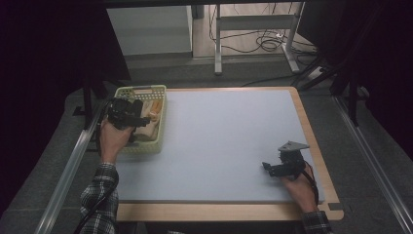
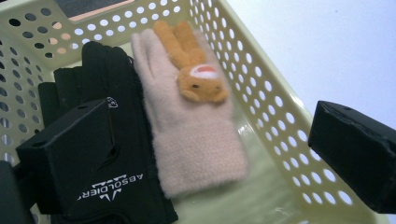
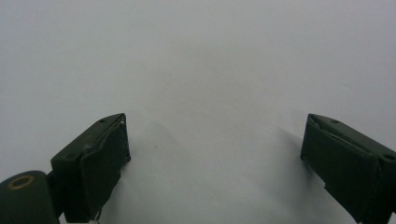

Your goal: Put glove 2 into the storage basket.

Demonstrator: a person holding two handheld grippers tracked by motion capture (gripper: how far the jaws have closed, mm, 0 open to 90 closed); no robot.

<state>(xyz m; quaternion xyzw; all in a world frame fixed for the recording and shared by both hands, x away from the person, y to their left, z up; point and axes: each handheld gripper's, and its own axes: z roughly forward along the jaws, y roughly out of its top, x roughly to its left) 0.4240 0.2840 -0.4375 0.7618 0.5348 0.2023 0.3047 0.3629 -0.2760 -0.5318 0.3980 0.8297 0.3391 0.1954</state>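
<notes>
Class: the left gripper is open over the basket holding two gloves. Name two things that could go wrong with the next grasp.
1. The pink glove lies edge to edge with the black glove; the open left gripper might pinch both.
2. One jaw sits near the basket wall; closing could catch the wall and drag the basket.

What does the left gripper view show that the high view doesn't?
The left gripper view alone reveals a black glove with white lettering beside a beige glove bearing a small orange bunny, with the left gripper open above them. The high view alone takes in the whole table, the person's left hand, and the right gripper resting far off. Both share the pale yellow basket with holes in its walls.
</notes>
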